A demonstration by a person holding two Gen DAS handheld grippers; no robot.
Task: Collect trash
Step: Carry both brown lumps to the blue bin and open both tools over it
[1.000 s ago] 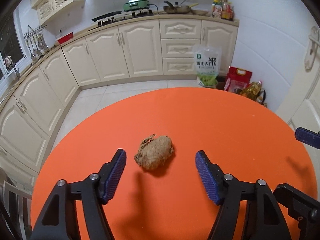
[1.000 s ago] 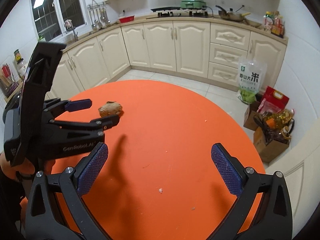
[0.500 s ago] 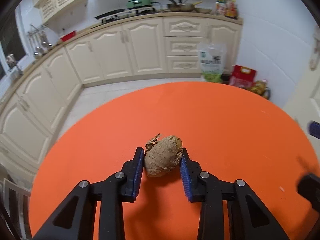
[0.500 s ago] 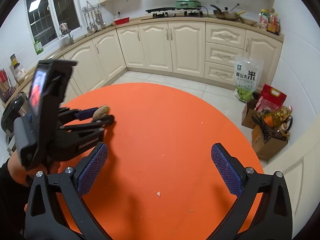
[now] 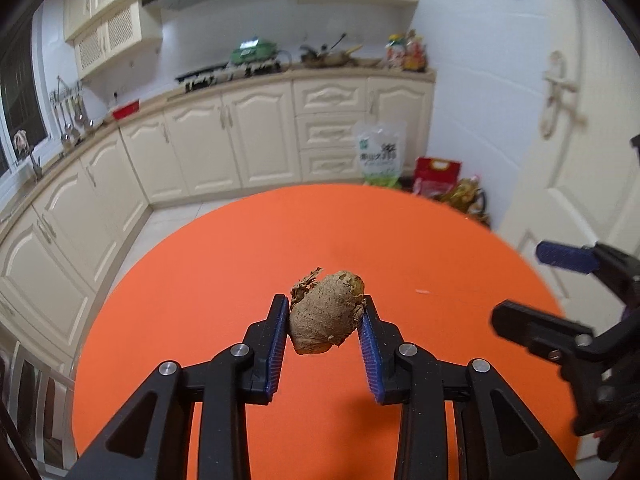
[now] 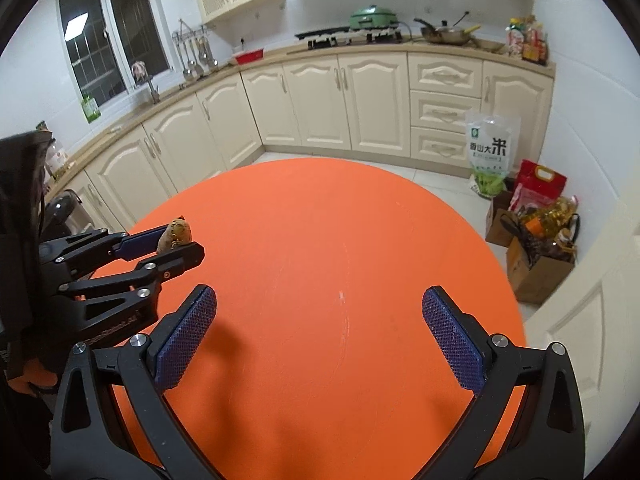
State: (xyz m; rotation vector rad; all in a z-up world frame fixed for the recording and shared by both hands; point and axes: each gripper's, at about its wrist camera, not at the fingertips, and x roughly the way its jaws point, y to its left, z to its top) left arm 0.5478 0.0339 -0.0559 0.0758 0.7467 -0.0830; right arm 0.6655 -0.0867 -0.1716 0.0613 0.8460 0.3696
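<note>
A brown, knobbly piece of ginger [image 5: 326, 312] hangs above the round orange table [image 5: 248, 256], with my left gripper [image 5: 324, 318] shut on it, blue pads pressing both its sides. In the right wrist view the ginger [image 6: 176, 234] shows at the far left between the left gripper's fingers [image 6: 144, 242]. My right gripper [image 6: 320, 320] stands open over the table's middle with nothing between its pads. From the left wrist view the right gripper [image 5: 560, 292] is at the right edge, also open.
Cream kitchen cabinets [image 6: 312, 100] curve behind the table. A rice bag [image 6: 490, 152], a red bag [image 6: 536, 188] and a cardboard box with bottles [image 6: 540, 256] stand on the floor at the right. A white door [image 5: 572, 184] is at the far right. Small crumbs [image 6: 341, 296] lie on the table.
My left gripper went from open around the ginger to shut on it, then lifted it off the table. Both grippers rose and the right one shifted.
</note>
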